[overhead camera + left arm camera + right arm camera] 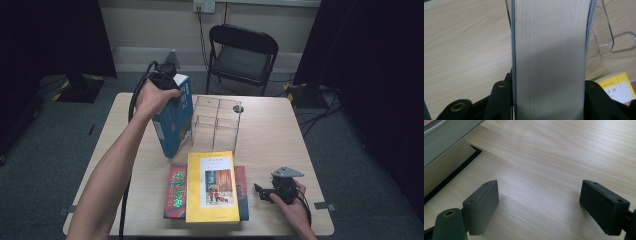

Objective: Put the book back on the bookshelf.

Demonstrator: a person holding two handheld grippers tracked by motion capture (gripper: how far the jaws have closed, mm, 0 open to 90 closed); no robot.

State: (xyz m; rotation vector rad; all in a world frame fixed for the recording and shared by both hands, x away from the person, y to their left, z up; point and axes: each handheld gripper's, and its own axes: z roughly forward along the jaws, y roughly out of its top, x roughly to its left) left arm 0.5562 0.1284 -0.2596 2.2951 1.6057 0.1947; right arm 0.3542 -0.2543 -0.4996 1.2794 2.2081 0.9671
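A thick blue book (174, 120) stands on end on the wooden table (280, 135), leaning slightly, just left of a clear acrylic organizer (216, 122). My left gripper (167, 82) grips the book's top from above. In the left gripper view the pale page edge of the blue book (549, 60) runs up between the two black jaws, which press on its covers. My right gripper (265, 191) rests near the table's front right, pointing left. Its jaws stand wide apart over bare wood, with nothing between the right gripper's (539, 202) pads.
A yellow book (212, 186) lies flat on a red book (176, 192) at the front centre; this stack's edge (444, 152) shows in the right gripper view. The organizer's wall (607, 32) and the yellow book (617, 86) sit beside the held book. A black folding chair (242, 52) stands behind the table.
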